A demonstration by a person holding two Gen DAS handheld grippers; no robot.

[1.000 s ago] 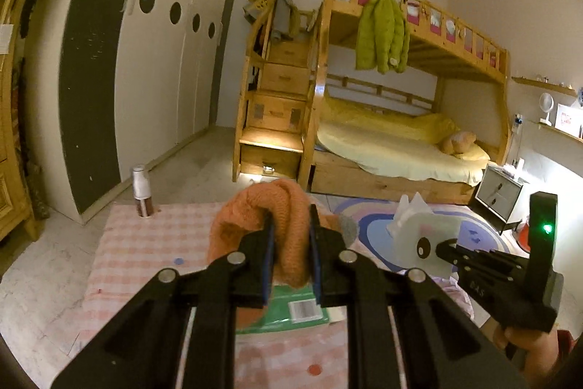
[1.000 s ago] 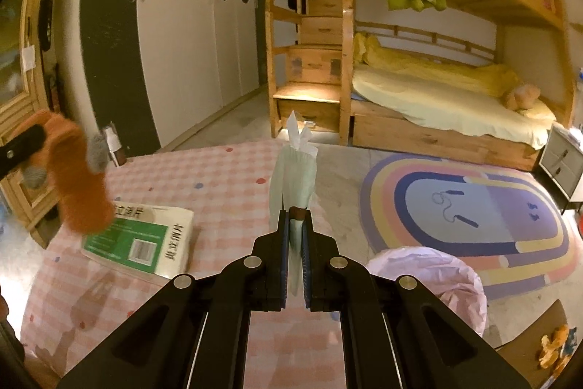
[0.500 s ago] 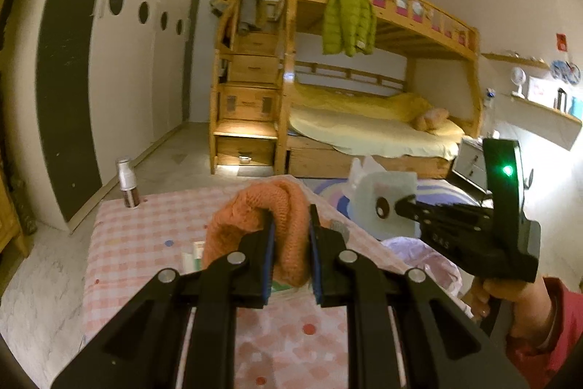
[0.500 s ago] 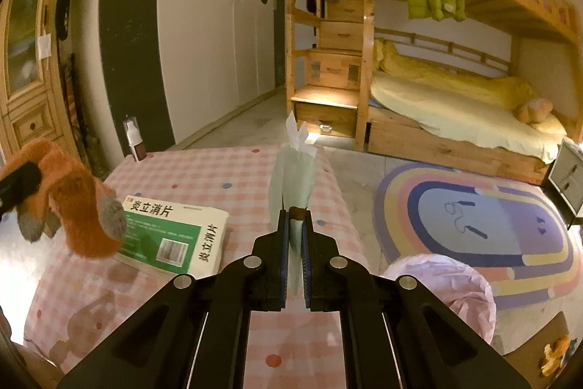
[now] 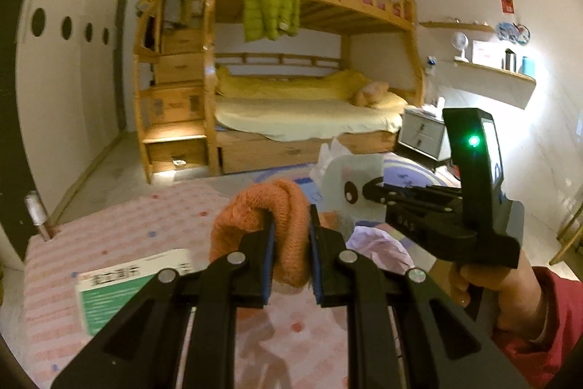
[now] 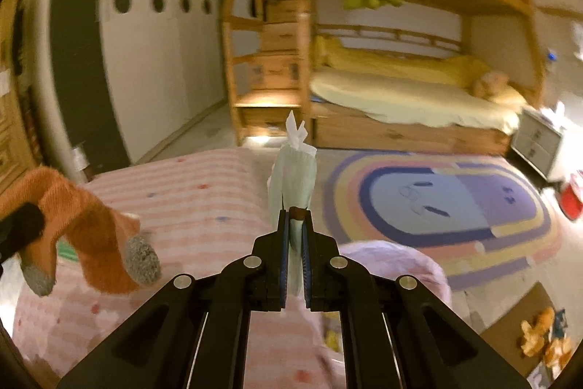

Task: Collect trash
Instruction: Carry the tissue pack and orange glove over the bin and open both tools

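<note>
Left gripper (image 5: 290,232) is clamped on an orange knit sock (image 5: 271,206) and the right gripper (image 6: 295,228) pinches a pale tissue pack (image 6: 293,170), both held above the pink checked table (image 5: 120,228) near the lavender-lined bin (image 6: 397,261).

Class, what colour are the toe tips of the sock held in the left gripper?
Grey tips on an orange sock, clearest in the right wrist view.

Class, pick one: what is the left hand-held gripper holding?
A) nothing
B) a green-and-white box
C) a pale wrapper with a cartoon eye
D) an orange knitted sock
D: the left hand-held gripper is clamped on the orange knitted sock; the green-and-white box lies on the checked cloth.
</note>
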